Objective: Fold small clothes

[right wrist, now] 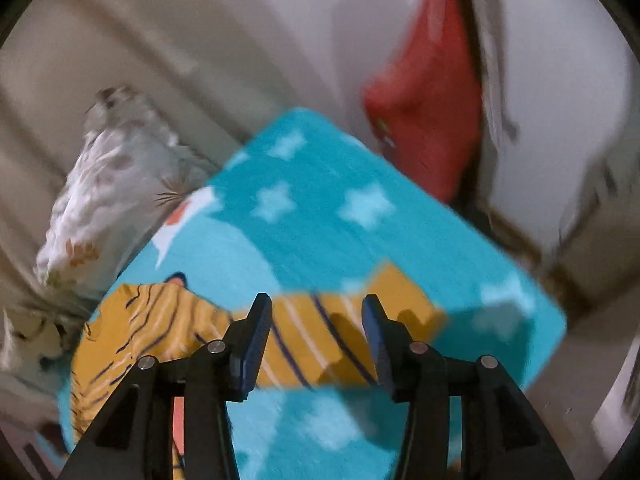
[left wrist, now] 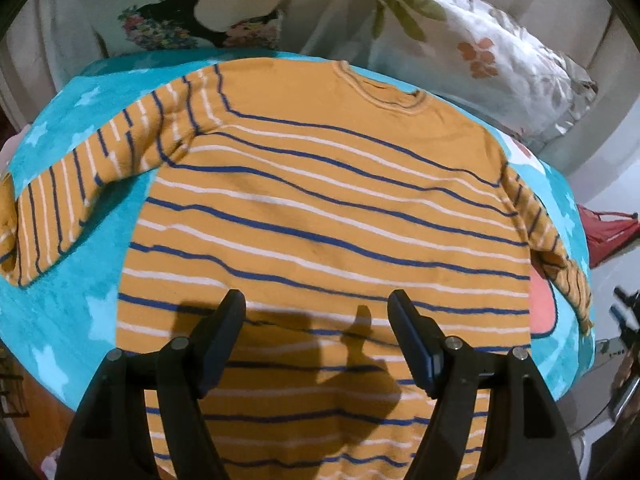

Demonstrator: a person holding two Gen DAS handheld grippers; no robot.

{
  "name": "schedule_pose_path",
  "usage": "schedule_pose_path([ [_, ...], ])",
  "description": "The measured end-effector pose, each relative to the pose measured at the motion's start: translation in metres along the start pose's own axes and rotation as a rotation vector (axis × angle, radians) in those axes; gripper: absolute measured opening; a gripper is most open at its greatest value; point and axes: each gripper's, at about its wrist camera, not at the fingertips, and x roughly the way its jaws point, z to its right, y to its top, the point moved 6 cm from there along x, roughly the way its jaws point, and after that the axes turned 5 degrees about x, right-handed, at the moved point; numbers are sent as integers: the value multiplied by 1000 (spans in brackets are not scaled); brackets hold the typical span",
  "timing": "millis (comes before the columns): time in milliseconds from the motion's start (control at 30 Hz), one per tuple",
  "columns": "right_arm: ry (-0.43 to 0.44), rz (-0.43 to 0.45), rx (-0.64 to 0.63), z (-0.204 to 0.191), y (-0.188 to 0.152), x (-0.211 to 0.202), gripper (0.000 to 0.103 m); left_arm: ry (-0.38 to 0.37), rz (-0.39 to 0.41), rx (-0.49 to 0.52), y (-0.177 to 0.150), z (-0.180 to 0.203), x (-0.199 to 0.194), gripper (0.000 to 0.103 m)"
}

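- Striped yellow sweater (left wrist: 320, 208) lies spread flat on the turquoise star blanket (left wrist: 76, 312), collar away from me.
- My left gripper (left wrist: 316, 312) hovers over its body, jaws wide, empty.
- My right gripper (right wrist: 317, 316) gapes over the right sleeve (right wrist: 320, 336), gripping nothing.

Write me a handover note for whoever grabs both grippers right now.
Left gripper: open, empty, hovering over the lower body of the mustard-yellow sweater with blue and white stripes.
Right gripper: open, empty, lined up over that sweater's right sleeve; this view is blurred.
The sweater lies flat on the turquoise star-patterned fleece blanket, both sleeves spread outward.
Done: garment laid out.
Left: no fold is visible yet; probably start by folding the right sleeve inward, then the left sleeve and the body.
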Motion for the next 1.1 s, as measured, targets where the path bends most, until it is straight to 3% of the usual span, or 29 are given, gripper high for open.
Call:
schedule_pose_path([
  [133,16,-18,111,26,-17,3,51,-9,18,32,0,19,-8,73],
  [367,-83,7,-141,-11,11,33,61,-18,21,54,-10,36,-17,73],
  [433,-45,8,-237,-31,11,48,64,-18,24,63,-13,38,-21,73],
  [533,-16,-78,-362,-47,-2,76,68,-10,36,71,-16,41,-27,73],
  [567,-5,-115,-382,-47,-8,82,55,-9,38,73,-17,41,-29,73],
  [633,7,-157,-397,-47,-16,83,6,-1,45,72,-19,40,-32,73],
  [767,117,-139,-400,-53,-33,44,5,10,48,55,-20,39,-33,73],
  [933,257,-288,-402,-50,-104,-1,5,-6,45,48,-18,47,-30,73],
  [1033,268,-414,-395,-35,-154,-9,6,-20,44,65,-15,56,-28,73],
  [1100,190,-408,-420,-19,-169,-14,6,-28,45,85,-12,66,-27,73],
])
